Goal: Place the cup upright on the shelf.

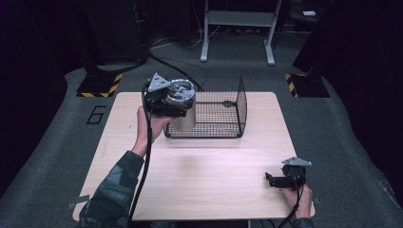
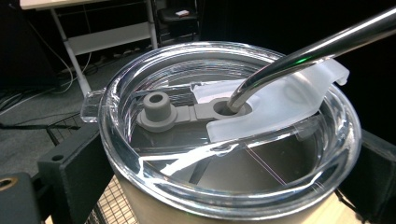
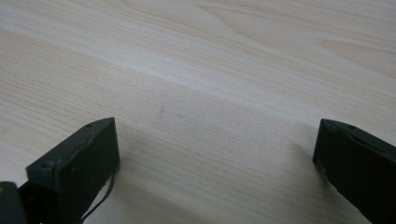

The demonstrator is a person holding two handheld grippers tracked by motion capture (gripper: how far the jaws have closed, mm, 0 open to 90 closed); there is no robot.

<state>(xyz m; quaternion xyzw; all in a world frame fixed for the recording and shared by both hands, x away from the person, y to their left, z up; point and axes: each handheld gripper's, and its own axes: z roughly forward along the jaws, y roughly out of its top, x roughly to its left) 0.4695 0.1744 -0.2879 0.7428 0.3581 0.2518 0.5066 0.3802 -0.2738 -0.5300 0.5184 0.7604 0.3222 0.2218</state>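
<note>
I am holding the tumbler [image 1: 182, 107] clamped in my left claw [image 1: 164, 102] at the wire basket's [image 1: 223, 114] open side near the table's far edge; placing it inside is left. My right claw [image 1: 275, 180] is resting apart, idle, near the table's right front corner.

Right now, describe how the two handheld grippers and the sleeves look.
The left gripper and right gripper are black and blocky, each topped by a grey three-cornered plate and trailing a black cable. Jaws are flat black blocks with small screw holes. The left sleeve is dark green camouflage.
</note>
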